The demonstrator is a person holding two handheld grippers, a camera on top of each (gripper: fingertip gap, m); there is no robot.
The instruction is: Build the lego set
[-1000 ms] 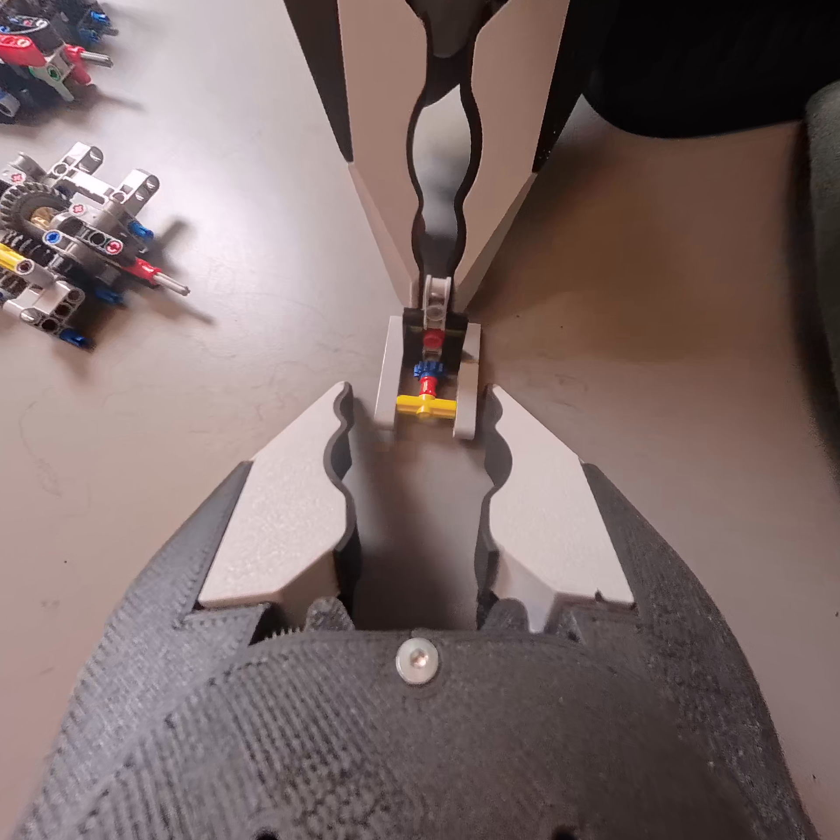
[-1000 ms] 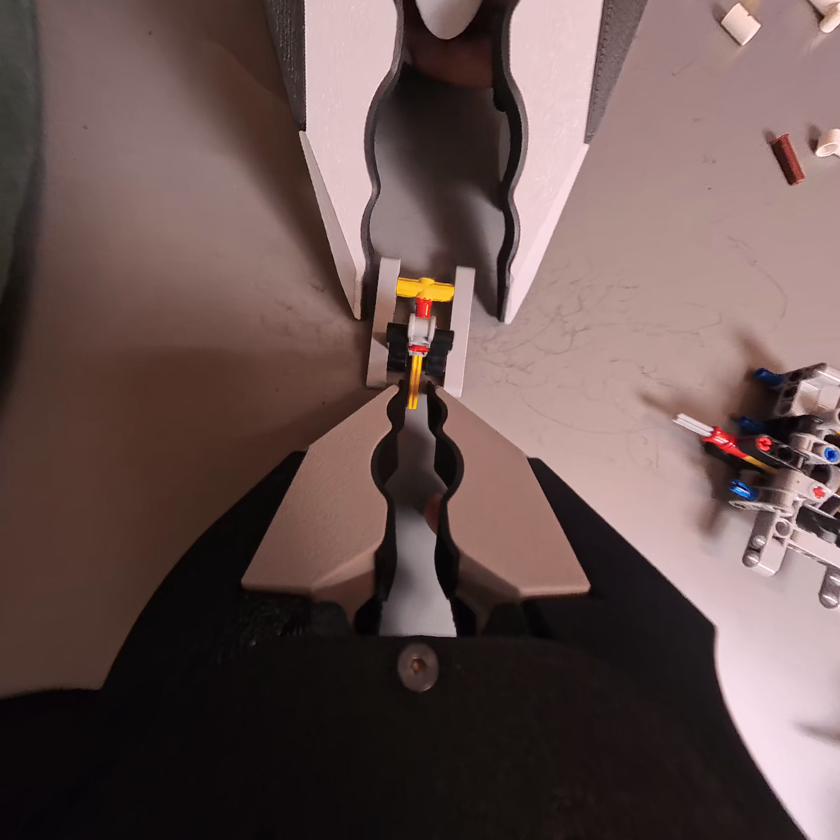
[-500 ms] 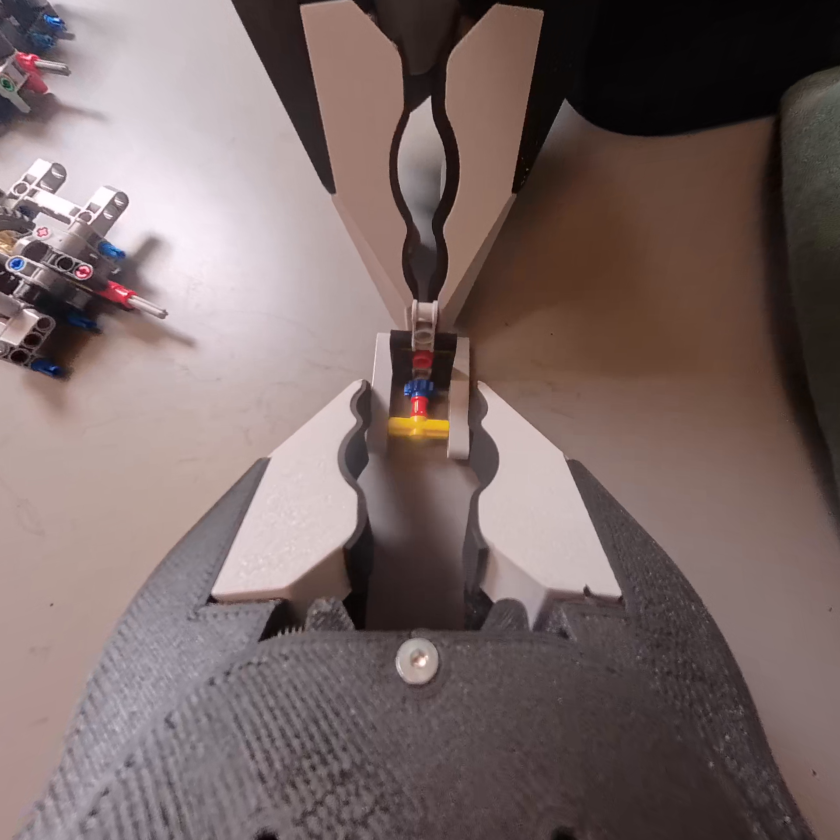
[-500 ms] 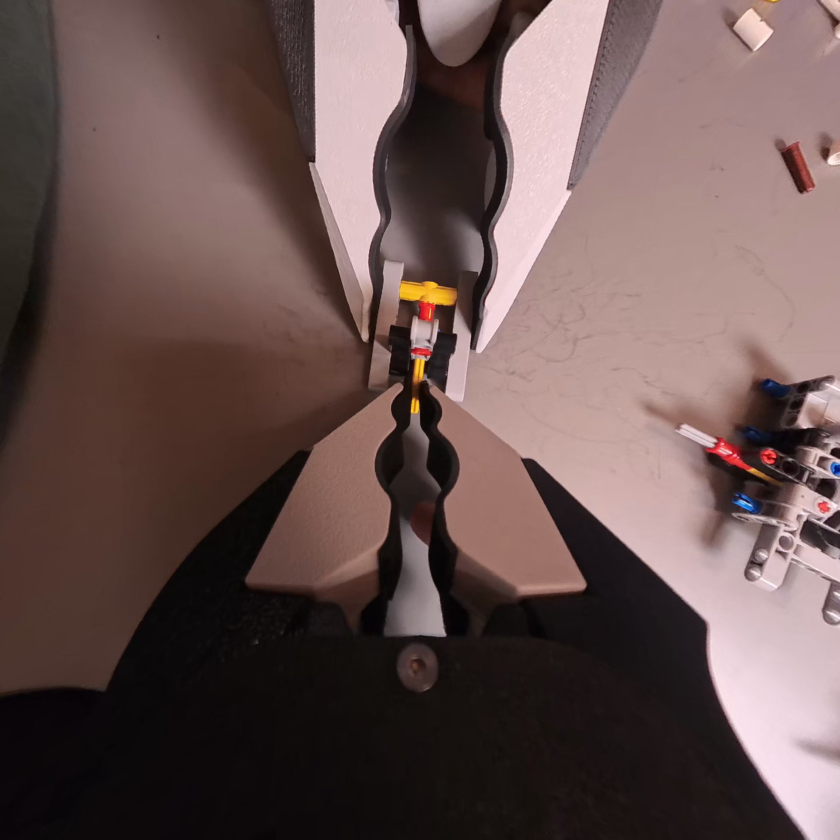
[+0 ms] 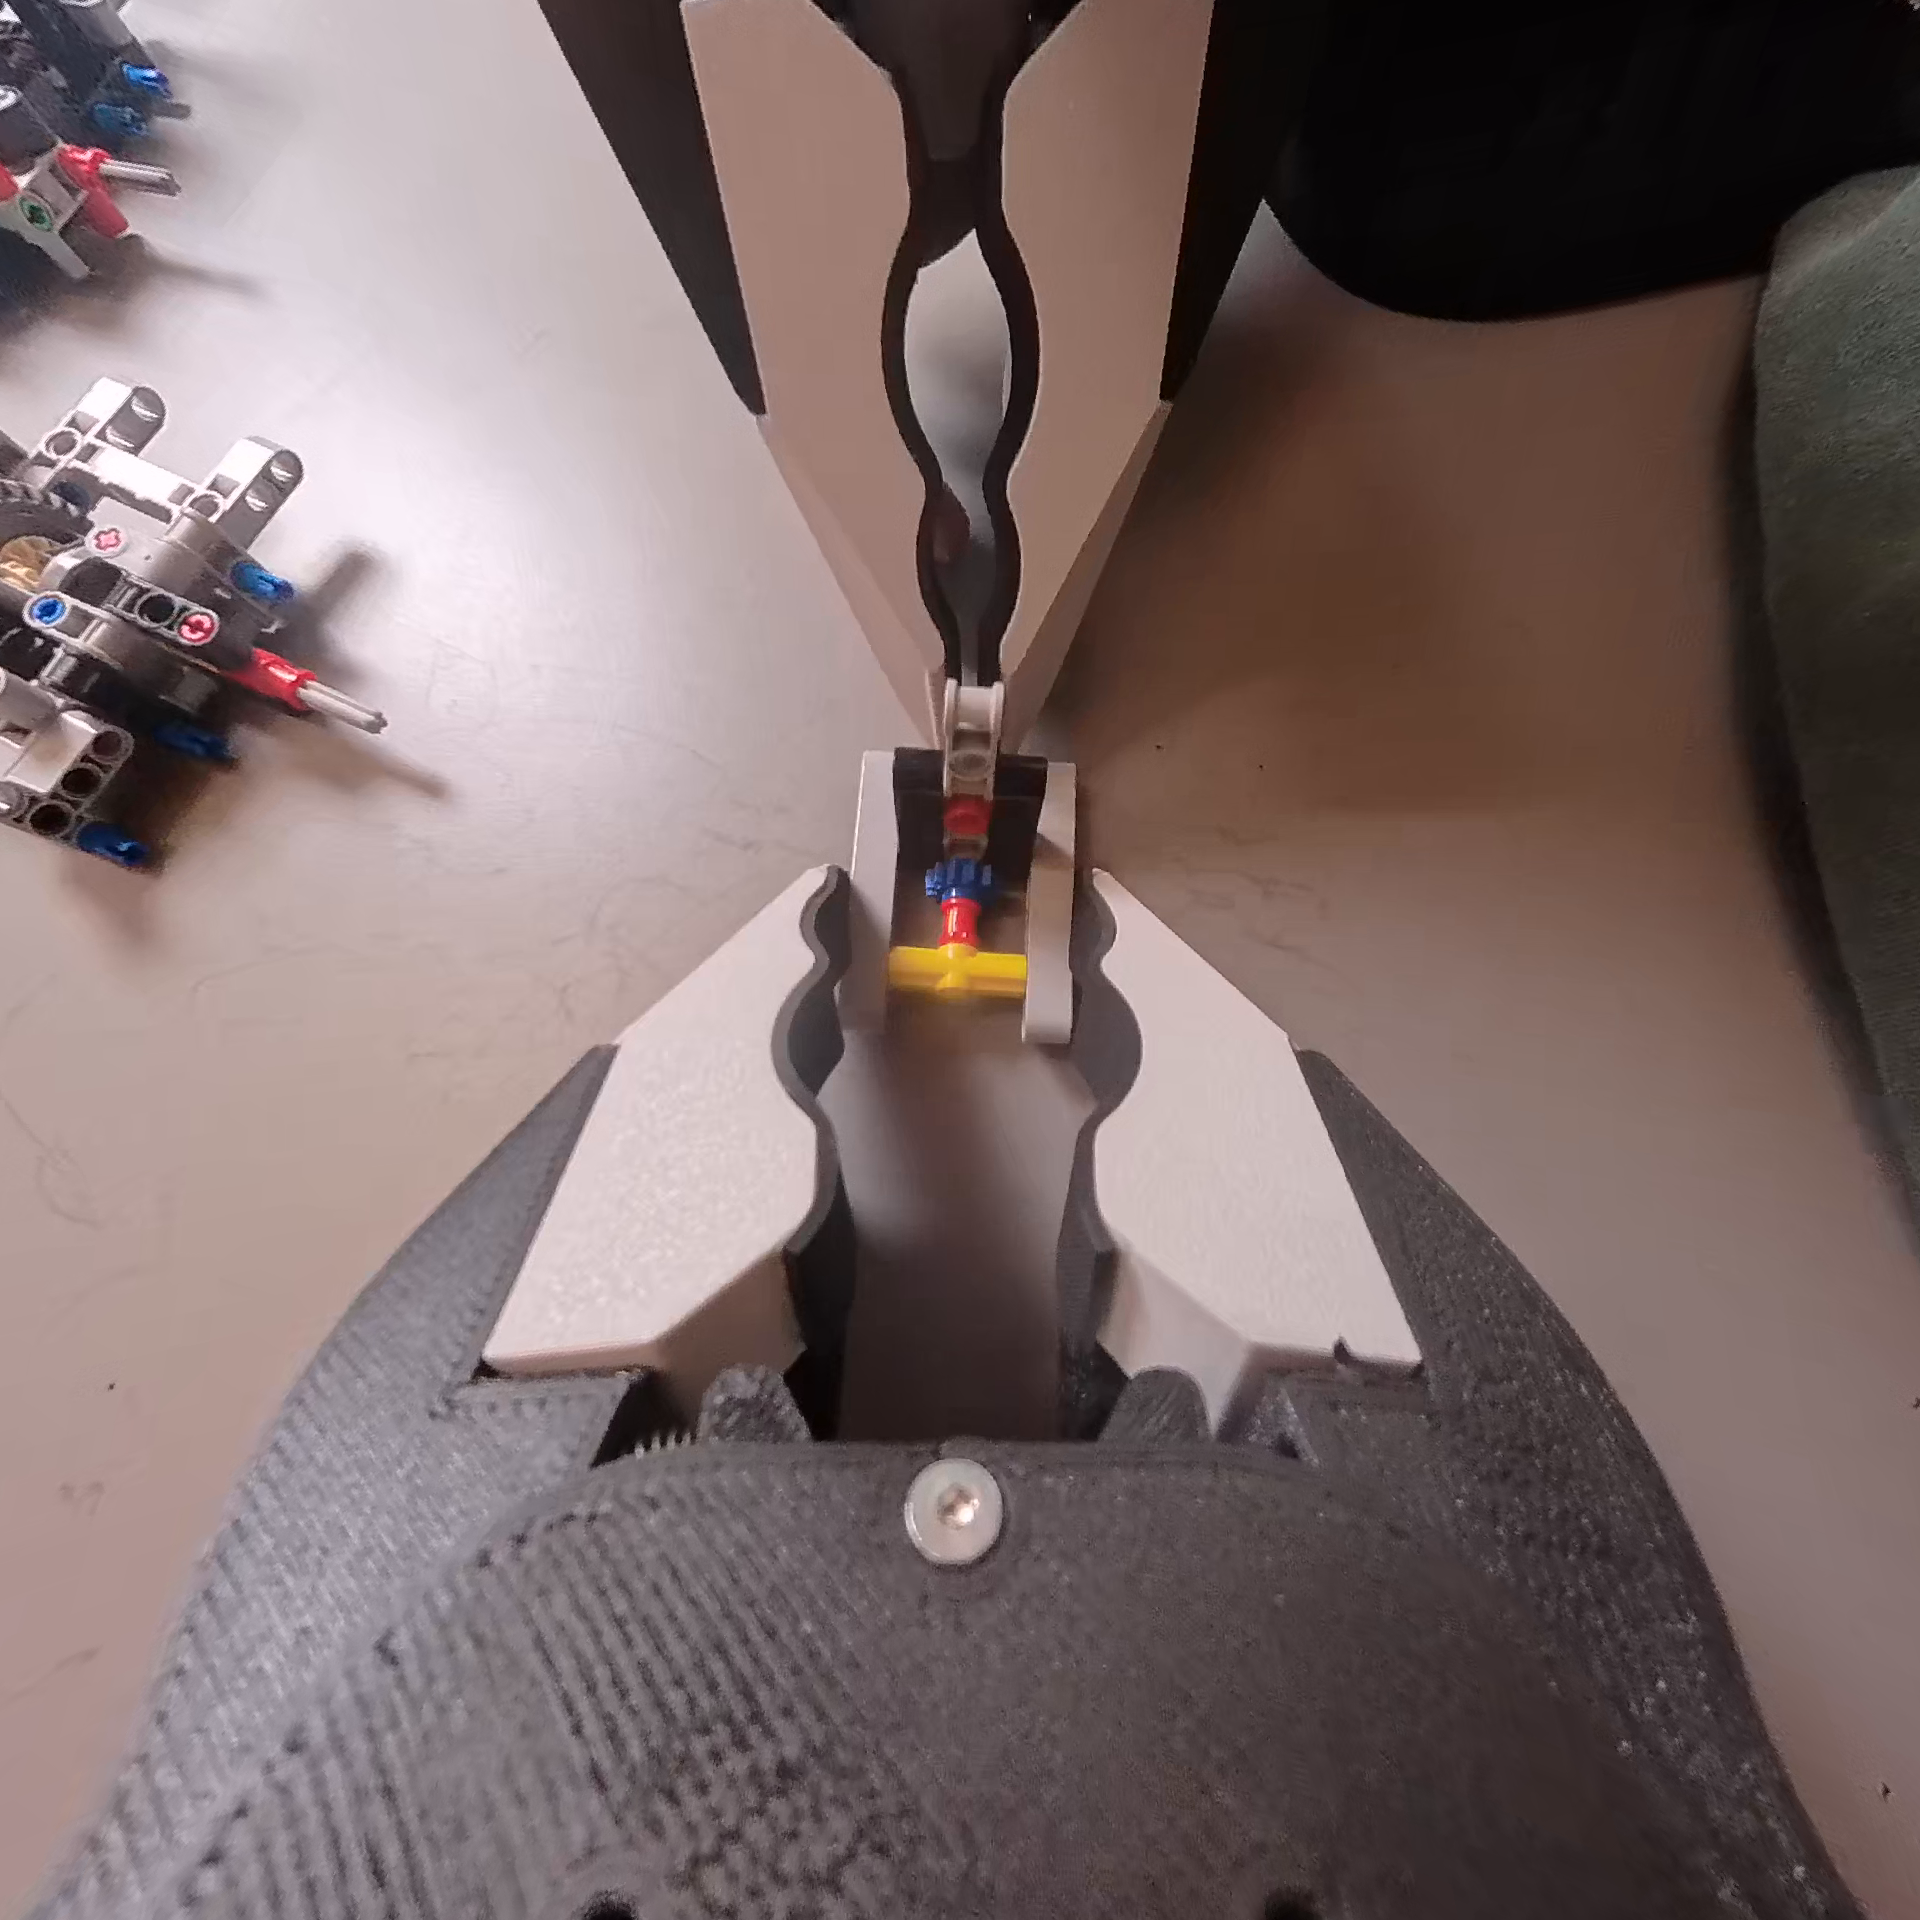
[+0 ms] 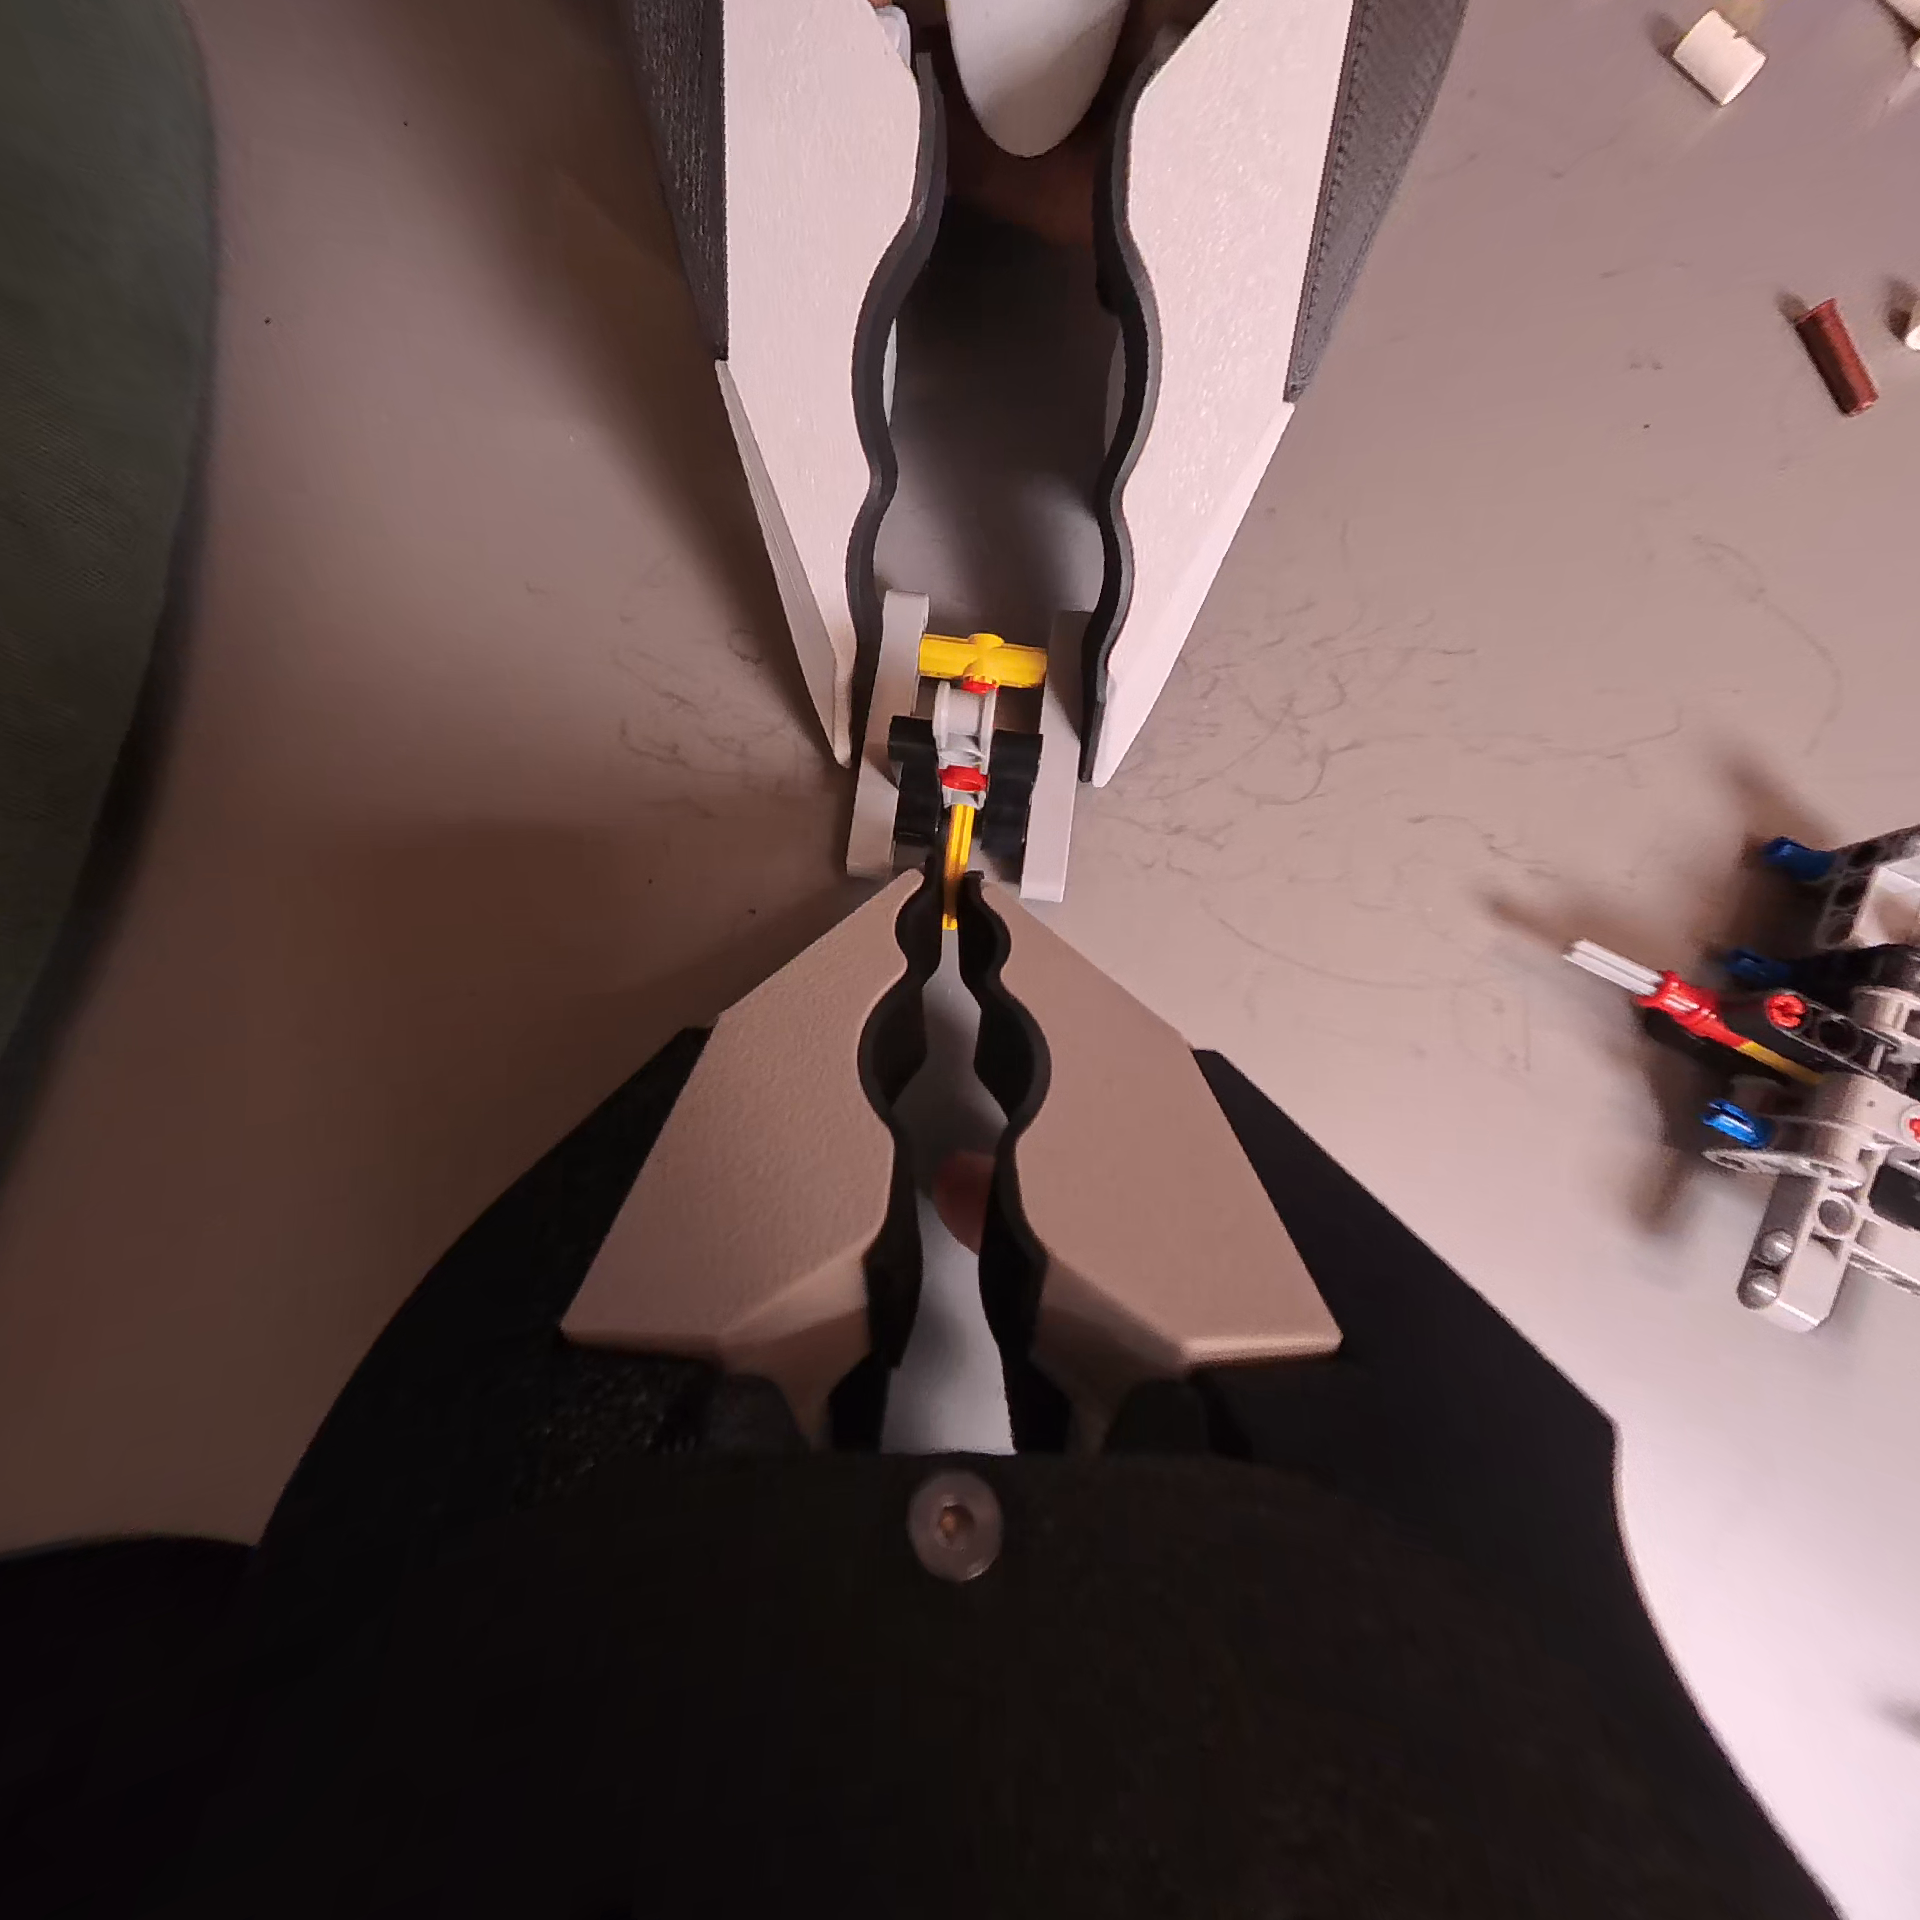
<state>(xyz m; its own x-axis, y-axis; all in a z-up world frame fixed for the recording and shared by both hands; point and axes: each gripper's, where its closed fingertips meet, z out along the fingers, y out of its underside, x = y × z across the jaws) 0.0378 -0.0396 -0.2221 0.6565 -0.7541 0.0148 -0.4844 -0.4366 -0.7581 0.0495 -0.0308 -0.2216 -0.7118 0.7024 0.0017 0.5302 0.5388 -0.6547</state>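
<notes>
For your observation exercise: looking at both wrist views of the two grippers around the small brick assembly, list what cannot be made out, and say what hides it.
- Yellow axle: its near end is hidden between the right gripper's shut fingertips; unseen in the left wrist view.
- Left gripper: the assembly's grey side beams cover its pad faces in both views.
- Larger brick model: cut by the frame edge in both views and blurred.
- Brown pin: too small to identify.

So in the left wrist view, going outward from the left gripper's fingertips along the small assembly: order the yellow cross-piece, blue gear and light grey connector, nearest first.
From the left gripper:
1. Yellow cross-piece, between the fingertips, at the assembly's near end.
2. Blue gear, just beyond, mid-shaft.
3. Light grey connector, far end, at the right gripper's tips.
</notes>
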